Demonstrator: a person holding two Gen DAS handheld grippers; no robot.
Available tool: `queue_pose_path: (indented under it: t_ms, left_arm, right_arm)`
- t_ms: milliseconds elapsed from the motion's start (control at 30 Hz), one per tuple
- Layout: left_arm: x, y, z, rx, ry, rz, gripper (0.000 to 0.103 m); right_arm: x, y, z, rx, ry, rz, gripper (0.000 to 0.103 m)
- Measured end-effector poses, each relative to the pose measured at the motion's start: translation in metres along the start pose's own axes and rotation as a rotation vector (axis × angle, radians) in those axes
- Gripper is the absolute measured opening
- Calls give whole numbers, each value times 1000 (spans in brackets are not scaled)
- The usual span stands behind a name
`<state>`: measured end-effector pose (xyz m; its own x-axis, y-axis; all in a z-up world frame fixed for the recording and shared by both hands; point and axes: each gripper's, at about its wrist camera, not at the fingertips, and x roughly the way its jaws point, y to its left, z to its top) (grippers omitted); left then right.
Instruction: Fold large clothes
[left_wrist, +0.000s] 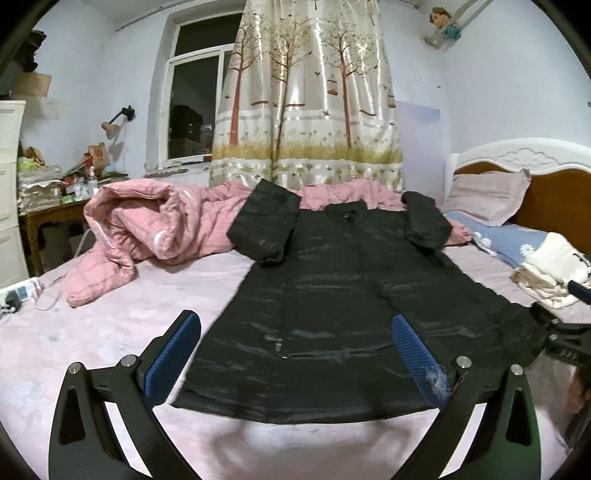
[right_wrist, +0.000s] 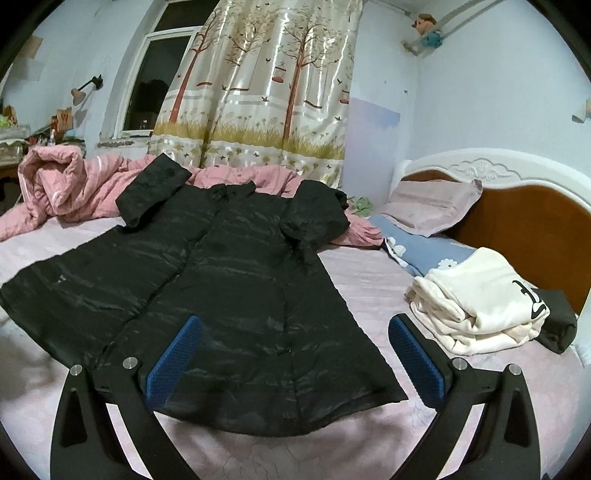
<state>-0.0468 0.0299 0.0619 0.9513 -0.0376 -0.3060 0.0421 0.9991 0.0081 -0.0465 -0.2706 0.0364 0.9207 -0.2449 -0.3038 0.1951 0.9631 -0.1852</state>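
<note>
Left wrist view: the left hand-held gripper (left_wrist: 295, 354) hovers wide apart and empty over the hem of a black coat (left_wrist: 332, 302) spread flat on the bed (left_wrist: 110, 332).

Right wrist view: the right hand-held gripper (right_wrist: 295, 354) gapes empty above the coat's right hem corner, near folded cream clothes (right_wrist: 476, 310).

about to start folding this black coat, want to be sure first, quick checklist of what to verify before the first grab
1. Black coat spread flat on the bed: ok.
2. Both sleeves laid in over the chest: ok.
3. Left hand-held gripper open, holding nothing: ok.
4. Right hand-held gripper open, holding nothing: ok.
5. Folded white garment lies apart from the coat's right edge: ok.
6. Pink quilt clear of the coat: not ok, the left sleeve and collar end lie against it.
</note>
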Motion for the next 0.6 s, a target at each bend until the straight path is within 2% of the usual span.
queue_pose_path:
  t_ms: [67,133,200,233,300,333,433,500,533,600]
  left_arm:
    - [4,5,1,16,23,43,103]
    - [13,15,1,18,69,96,102]
    - [26,35,1,-22,145,242,92]
    - [29,47,2,-51,168,284,90]
    - [30,72,3,-132,181,228,90]
    - [33,82,4,-170,202,213,90]
    - [48,105,-2,-231,282,169,89]
    - [62,112,-13,-249,364,143,86]
    - [71,115,-18,-267,411,112,85]
    - [90,118,-35,-311,520,62,78]
  right_arm:
    - [2,-11,4,37,37,36,103]
    - [8,-35,7,133,82,87,103]
    - [20,-75,6,314,151,184,103]
    - [24,-87,5,367,168,194,103]
    - [32,-124,-3,491,192,171,102]
    - [34,-135,-6,511,201,158,101]
    - [44,-144,-7,452,251,158,99]
    - [49,-142,-9,409,277,137,96]
    - [55,-142,-13,420,317,147,93]
    - [69,-141,-24,470,388,212,86]
